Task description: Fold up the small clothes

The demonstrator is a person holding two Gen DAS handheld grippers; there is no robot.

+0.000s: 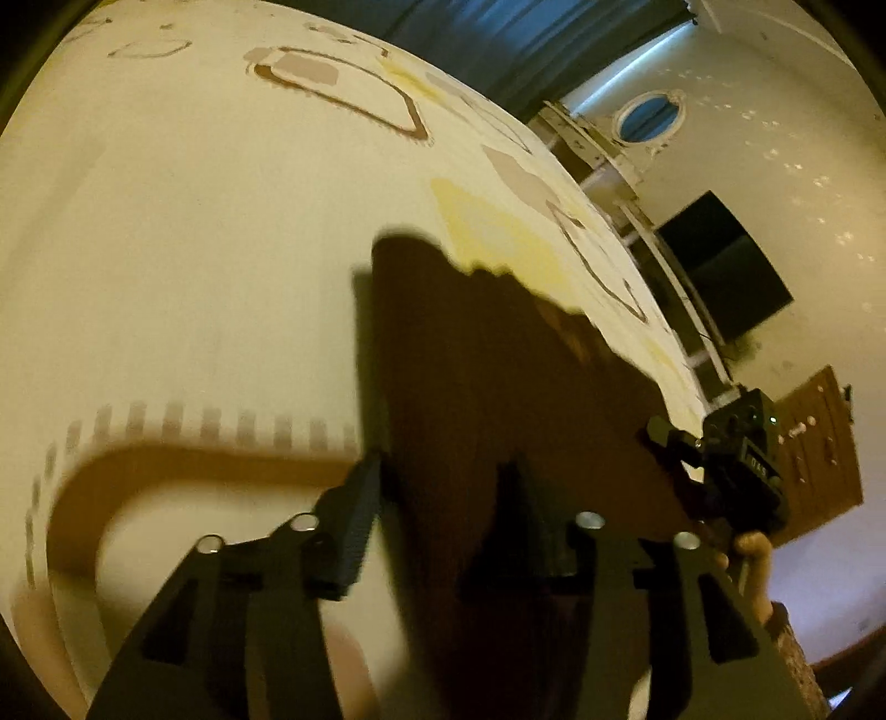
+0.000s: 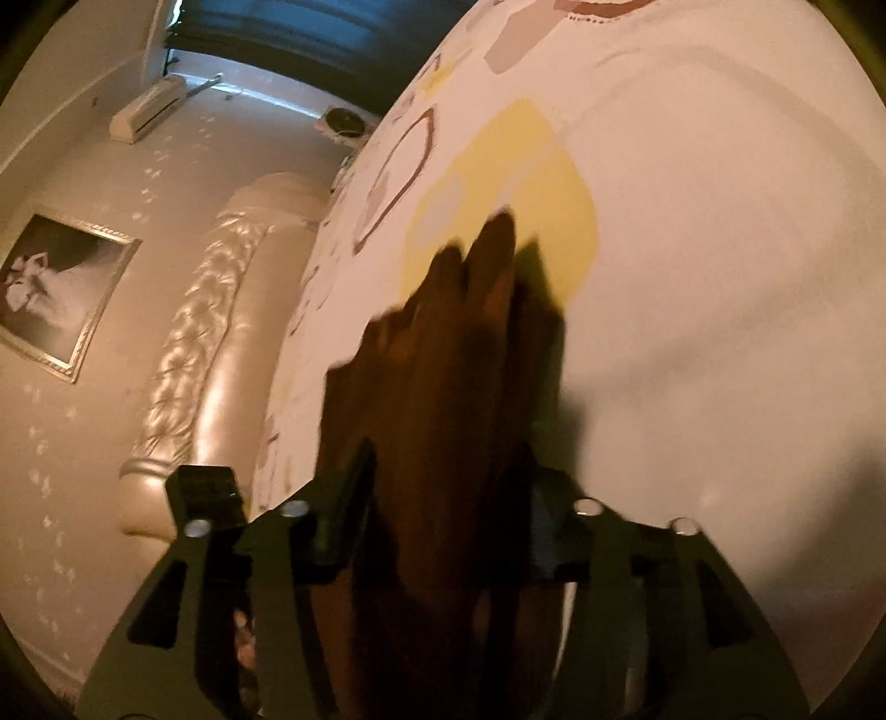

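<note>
Two pairs of fingers are in play, and both stand partly spread with the dark brown cloth garment (image 1: 498, 399) running between them. On my left gripper (image 1: 443, 531) the brown fabric fills the gap between the black ribbed fingers (image 1: 354, 526), but I cannot tell whether the pads actually press on it. My right gripper (image 2: 448, 520) reads the same way: cloth passes between its fingers (image 2: 343, 515), with blur hiding any contact.

My worry is that neither grip is secure. If the pads are only flanking the fabric, any lift or pull would let the edge slide out and the fold would collapse into a bunch. Moving the two hands unevenly would also skew the garment, since it stretches from one gripper to the other.

From the left wrist view, the right gripper appears near the garment's far right edge, with a person's thumb (image 1: 753, 548) behind it. The garment lies on the bed's cream sheet (image 1: 194, 249), printed with brown outlines and pale yellow patches (image 2: 515, 166); its far tip reaches a yellow patch.

Beyond the bed's edge I see a tufted, pearly padded headboard (image 2: 194, 354), a framed picture (image 2: 55, 288) on patterned wallpaper, a wall air conditioner (image 2: 149, 111), dark blue curtains (image 1: 526, 39), a black screen (image 1: 725, 266) and a wooden door (image 1: 819, 454).
</note>
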